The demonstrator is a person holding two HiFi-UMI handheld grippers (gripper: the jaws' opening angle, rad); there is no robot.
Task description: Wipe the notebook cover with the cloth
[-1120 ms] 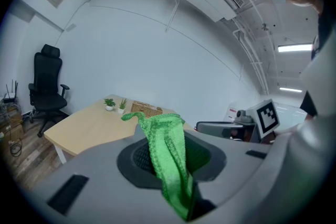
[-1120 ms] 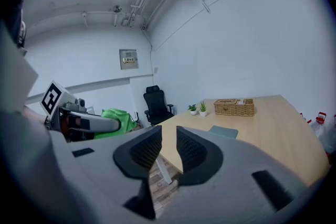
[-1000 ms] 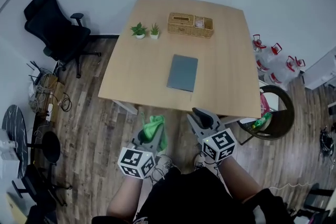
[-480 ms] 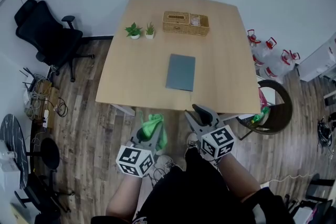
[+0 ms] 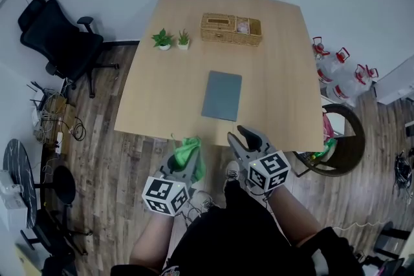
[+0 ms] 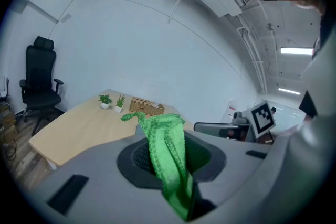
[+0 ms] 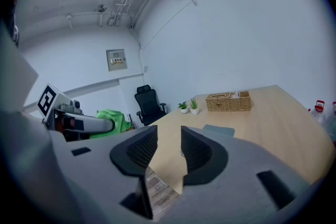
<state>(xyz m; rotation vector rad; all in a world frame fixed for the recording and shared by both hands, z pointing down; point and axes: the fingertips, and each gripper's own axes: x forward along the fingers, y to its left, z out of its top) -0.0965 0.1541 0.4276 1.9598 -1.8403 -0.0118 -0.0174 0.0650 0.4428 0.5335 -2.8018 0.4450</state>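
Notebook (image 5: 222, 95) lies closed and flat near the middle of the desk (image 5: 149, 106), a little toward my side, and nothing touches it yet.

Compared with the pictures from a moment before, both my grippers are now closer to the near edge of the desk. In the head view the tip of the cloth (image 5: 189, 152) is about at that edge. The jaws of the right gripper (image 5: 238, 137) have just been opening. Now they stand wide apart with nothing between them; through the gap I see only the desk edge and the floor. The left gripper (image 5: 181, 165) has its jaws closed on the green cloth, which stands out of them as a crumpled bunch.

For the task this means, I think, that I am only approaching: the wiping is not yet begun. The free right gripper is perhaps ready to hold the notebook steady while the left one wipes.

On the desk I count one notebook, one wicker basket (image 5: 231, 29) at the far side, and two small potted plants (image 5: 162, 40) just beside it. There is one cloth, in my left gripper.
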